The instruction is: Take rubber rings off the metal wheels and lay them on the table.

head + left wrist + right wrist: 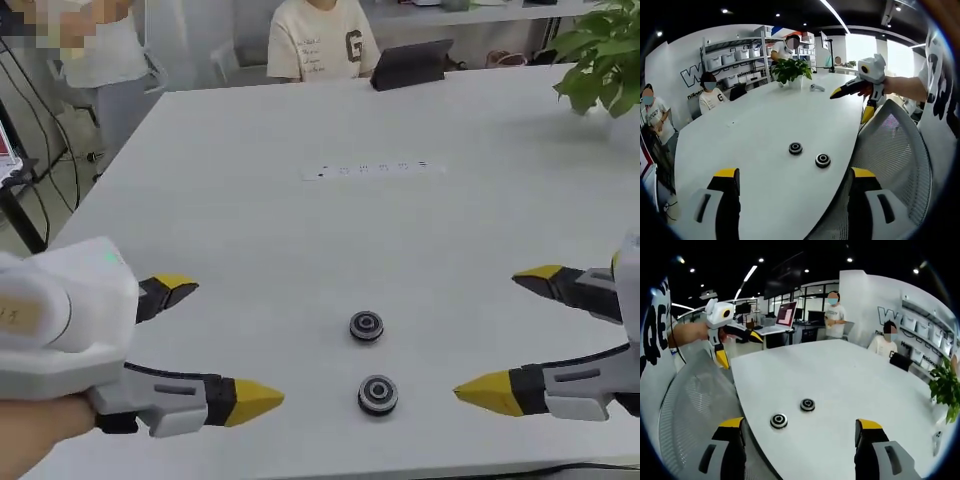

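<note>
On the white office table (300, 220), wheels (366, 327) lie between left gripper (232, 343) and right gripper (491, 335), jaws apart.

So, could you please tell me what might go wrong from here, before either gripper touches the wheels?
1. The near wheel and far wheel lie loose on the smooth table, so a tug may only drag them along.
2. The near wheel sits close to the table's front edge; a nudge could send it off.
3. The wheels lie close together, so the wide-open jaws of the left gripper or right gripper could knock the other one.
</note>
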### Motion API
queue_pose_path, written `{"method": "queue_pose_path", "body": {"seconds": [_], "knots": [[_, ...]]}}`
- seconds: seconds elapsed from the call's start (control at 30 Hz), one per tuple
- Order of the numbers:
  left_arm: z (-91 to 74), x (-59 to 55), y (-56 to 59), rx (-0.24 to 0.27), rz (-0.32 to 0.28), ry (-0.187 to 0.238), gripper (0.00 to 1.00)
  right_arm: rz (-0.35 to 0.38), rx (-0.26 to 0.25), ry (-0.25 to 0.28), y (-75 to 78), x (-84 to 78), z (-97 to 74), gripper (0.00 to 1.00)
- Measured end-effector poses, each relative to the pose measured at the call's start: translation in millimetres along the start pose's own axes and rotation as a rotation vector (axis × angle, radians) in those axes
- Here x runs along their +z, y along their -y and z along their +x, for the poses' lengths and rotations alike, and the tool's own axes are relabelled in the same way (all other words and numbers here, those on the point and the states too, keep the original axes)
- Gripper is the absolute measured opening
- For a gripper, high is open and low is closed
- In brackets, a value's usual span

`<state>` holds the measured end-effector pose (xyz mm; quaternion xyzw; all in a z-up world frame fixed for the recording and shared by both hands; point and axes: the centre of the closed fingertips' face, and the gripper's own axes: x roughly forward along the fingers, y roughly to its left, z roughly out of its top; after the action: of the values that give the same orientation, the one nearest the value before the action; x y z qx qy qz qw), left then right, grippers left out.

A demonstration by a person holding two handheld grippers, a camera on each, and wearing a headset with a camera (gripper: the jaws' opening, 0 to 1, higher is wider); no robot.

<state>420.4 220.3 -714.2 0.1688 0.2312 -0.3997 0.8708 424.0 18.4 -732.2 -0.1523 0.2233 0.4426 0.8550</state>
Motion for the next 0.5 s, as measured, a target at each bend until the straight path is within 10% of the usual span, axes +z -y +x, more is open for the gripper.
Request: {"method": "queue_pose_path", "body": {"seconds": [0.5], "knots": [[9.2,8.8,-3.1,-0.011,0.039,0.014,0.85,-0.033,0.026,0.02,2.0,10.4,8.3,0.87]]}}
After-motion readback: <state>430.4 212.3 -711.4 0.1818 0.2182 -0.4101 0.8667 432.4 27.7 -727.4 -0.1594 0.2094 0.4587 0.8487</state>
